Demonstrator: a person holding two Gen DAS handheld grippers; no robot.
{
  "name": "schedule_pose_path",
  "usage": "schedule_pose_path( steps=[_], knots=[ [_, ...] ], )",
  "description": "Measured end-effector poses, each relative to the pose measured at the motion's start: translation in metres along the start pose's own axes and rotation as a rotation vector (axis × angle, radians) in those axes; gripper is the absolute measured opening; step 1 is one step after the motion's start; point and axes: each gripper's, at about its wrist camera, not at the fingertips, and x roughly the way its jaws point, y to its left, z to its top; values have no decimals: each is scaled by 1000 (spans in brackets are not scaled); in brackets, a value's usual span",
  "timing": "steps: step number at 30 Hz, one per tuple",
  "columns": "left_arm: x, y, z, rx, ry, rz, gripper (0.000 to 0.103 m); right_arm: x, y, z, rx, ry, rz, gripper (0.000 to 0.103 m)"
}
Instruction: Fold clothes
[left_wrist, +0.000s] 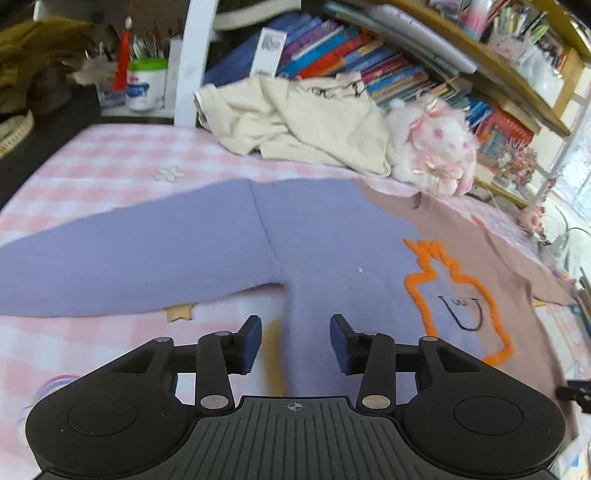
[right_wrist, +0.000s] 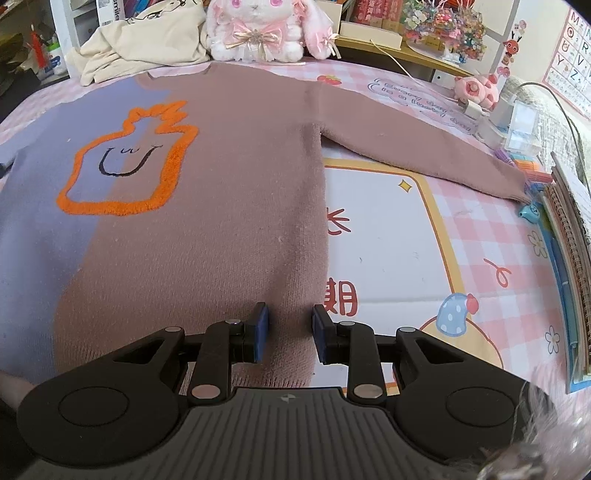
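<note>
Both jaws are standing parted, gripping nothing: left gripper (left_wrist: 295, 341) and right gripper (right_wrist: 290, 332) are hovering at the hem of the flat purple-and-brown knitted sweater (right_wrist: 207, 206) filling mid-frame. Each should pinch its corner evenly; sleeves are lying spread beyond.

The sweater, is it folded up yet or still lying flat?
Flat, not folded. The sweater is spread on the bed, and both sleeves stick straight out to the sides.
</note>
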Motion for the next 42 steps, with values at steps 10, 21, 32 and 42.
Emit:
schedule_pose_path(
  steps=[10,21,32,42],
  knots=[
    [41,4,17,-37,29,-2,4,-3,8,-5,50,-31,-40,19],
    [54,33,46,-11,35,54,10,14,44,18,-49,-45,-20,16],
    [1,20,-7,-55,14,60,29,13,33,15,-25,-54,31,19],
    [-49,8,-60,-168,33,59,38,10,2,11,38,-29,116,33]
  ],
)
